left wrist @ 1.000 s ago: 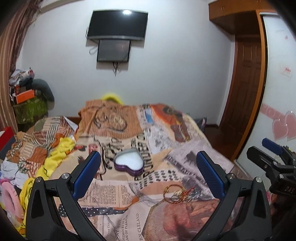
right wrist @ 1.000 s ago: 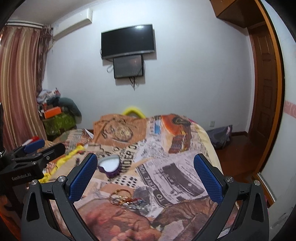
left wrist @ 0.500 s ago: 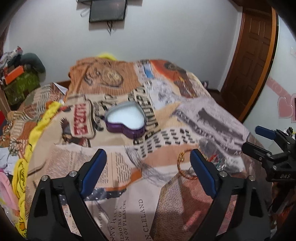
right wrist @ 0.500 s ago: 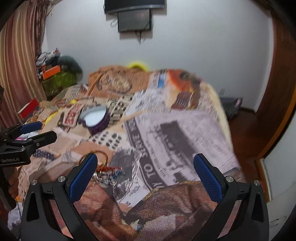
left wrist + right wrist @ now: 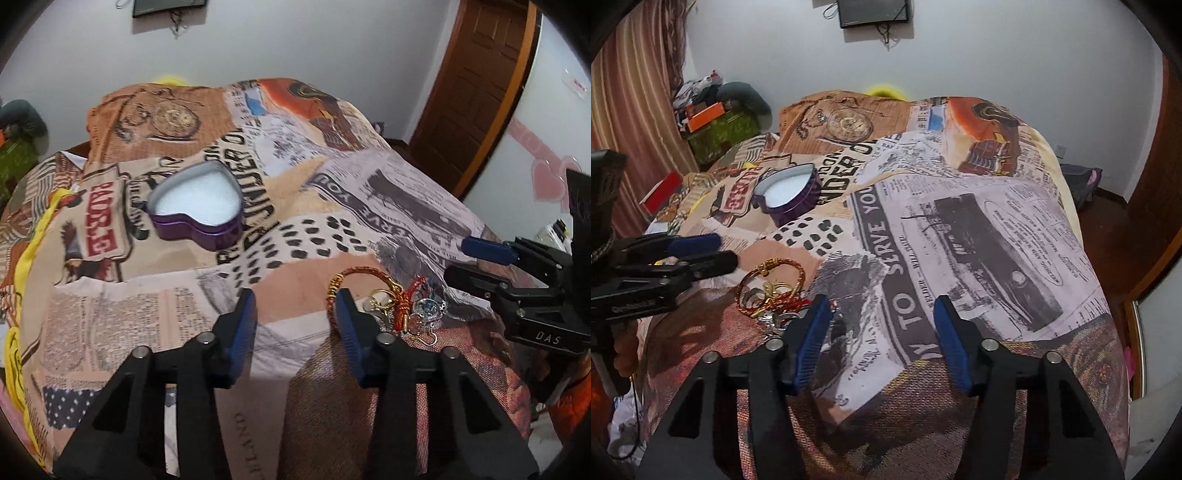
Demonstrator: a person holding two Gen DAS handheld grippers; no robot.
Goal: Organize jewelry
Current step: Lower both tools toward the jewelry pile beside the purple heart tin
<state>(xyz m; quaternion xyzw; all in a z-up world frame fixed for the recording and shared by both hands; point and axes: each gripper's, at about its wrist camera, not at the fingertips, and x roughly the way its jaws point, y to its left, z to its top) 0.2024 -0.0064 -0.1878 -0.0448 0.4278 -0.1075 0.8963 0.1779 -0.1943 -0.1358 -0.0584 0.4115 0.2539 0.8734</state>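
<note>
Jaws apart above bedspread (image 5: pixel 155 317), jewelry (image 5: pixel 391 299) alongside

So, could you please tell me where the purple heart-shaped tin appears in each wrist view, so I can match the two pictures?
Left wrist view: the purple heart-shaped tin sits left of centre on the bedspread, beyond the left gripper.
Right wrist view: the tin lies upper left, far beyond the right gripper.
Shared landmark: the jewelry pile, nearer the cameras than the tin.
</note>
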